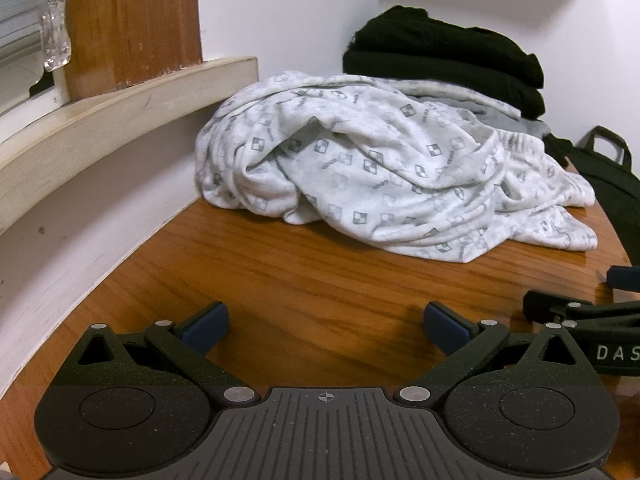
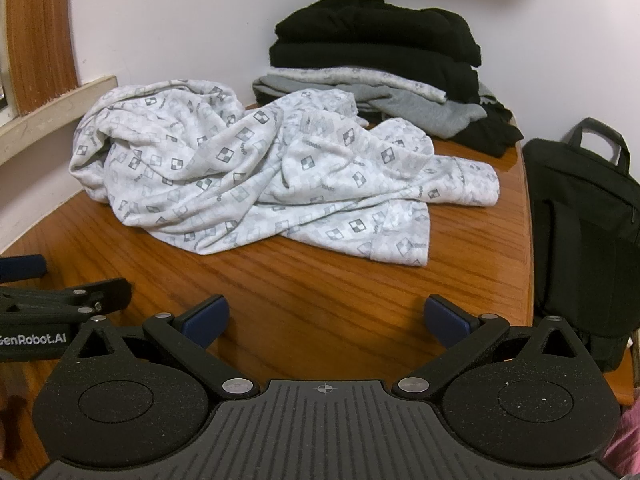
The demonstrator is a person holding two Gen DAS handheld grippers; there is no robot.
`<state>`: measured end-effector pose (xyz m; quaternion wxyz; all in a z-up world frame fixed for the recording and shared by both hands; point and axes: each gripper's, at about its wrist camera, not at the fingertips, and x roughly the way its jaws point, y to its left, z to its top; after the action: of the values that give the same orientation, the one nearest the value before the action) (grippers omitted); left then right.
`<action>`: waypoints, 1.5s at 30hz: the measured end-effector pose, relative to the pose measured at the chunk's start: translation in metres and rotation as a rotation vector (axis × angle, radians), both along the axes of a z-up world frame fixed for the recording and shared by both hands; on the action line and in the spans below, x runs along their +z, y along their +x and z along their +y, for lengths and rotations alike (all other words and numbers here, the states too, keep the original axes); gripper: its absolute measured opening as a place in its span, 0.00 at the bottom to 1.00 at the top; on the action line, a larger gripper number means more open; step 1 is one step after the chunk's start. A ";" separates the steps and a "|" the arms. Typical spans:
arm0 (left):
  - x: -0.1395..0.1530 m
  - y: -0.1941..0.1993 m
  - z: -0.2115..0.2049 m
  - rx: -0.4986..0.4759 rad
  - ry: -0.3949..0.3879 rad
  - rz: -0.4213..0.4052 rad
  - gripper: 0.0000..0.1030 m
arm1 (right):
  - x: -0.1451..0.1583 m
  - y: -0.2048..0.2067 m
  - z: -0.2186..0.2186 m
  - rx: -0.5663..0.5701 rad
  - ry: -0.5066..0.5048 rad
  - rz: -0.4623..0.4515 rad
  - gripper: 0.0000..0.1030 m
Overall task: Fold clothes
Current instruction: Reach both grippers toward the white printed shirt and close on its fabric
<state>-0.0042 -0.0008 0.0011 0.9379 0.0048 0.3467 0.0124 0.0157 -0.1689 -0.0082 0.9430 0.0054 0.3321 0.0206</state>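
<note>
Two hand-held grippers side by side, low over wood surface [image 2: 320,292]. Left hand-held gripper [image 1: 326,322]: fingers wide apart, nothing between. Right hand-held gripper [image 2: 326,318]: same, spread, empty. One crumpled white patterned garment [image 2: 256,172] ahead of both, on surface, well clear of fingertips. One folded stack [image 2: 384,68] behind it, black items on top, grey beneath. One black bag [image 2: 580,216] right of right gripper, off surface edge.

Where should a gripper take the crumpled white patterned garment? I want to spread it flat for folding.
Probably the hemmed corner of the white patterned garment lying flat nearest the table front. The open right gripper could come in low from the front; the rest is bunched folds with no clear edge.
</note>
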 end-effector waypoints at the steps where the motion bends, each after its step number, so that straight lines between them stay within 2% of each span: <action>1: 0.001 -0.001 0.001 -0.001 -0.005 -0.003 1.00 | 0.000 0.002 -0.002 0.021 0.000 0.000 1.00; 6: 0.012 -0.009 0.009 0.035 -0.053 -0.072 1.00 | 0.001 0.015 -0.013 0.194 0.005 0.000 1.00; 10: 0.020 -0.012 0.010 0.050 -0.053 -0.119 1.00 | 0.008 0.023 -0.035 0.352 0.125 0.012 1.00; 14: 0.023 -0.014 0.013 0.055 -0.081 -0.139 1.00 | 0.014 0.023 -0.064 0.445 0.194 -0.082 1.00; 20: 0.025 -0.021 0.017 0.016 -0.133 -0.180 1.00 | 0.027 0.045 -0.115 0.396 0.231 -0.093 1.00; 26: 0.029 -0.025 0.016 -0.012 -0.204 -0.192 0.98 | 0.035 0.064 -0.143 0.337 0.062 -0.164 1.00; 28: 0.031 -0.026 0.012 -0.020 -0.209 -0.192 0.94 | 0.036 0.071 -0.152 0.332 0.049 -0.174 1.00; 31: 0.035 -0.026 0.003 -0.044 -0.230 -0.192 0.91 | 0.036 0.085 -0.163 0.334 0.089 -0.147 1.00; 34: 0.042 -0.023 -0.009 -0.022 -0.258 -0.206 0.91 | 0.030 0.104 -0.170 0.342 0.178 -0.062 1.00; 35: 0.045 -0.020 -0.016 -0.017 -0.252 -0.213 0.91 | 0.027 0.111 -0.172 0.354 0.214 -0.028 1.00; 40: 0.064 0.013 -0.051 -0.030 -0.188 -0.219 0.95 | 0.018 0.131 -0.179 0.357 0.382 0.015 1.00; 43: 0.074 0.041 -0.069 -0.046 -0.190 -0.215 0.97 | 0.018 0.138 -0.180 0.406 0.428 0.016 1.00; 45: 0.079 0.065 -0.085 -0.058 -0.162 -0.205 0.97 | 0.019 0.142 -0.180 0.442 0.456 0.014 1.00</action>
<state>0.0609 -0.0857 0.0798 0.9657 -0.0623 0.2486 -0.0423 0.1578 -0.3491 0.0105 0.8879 0.1443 0.3184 0.2990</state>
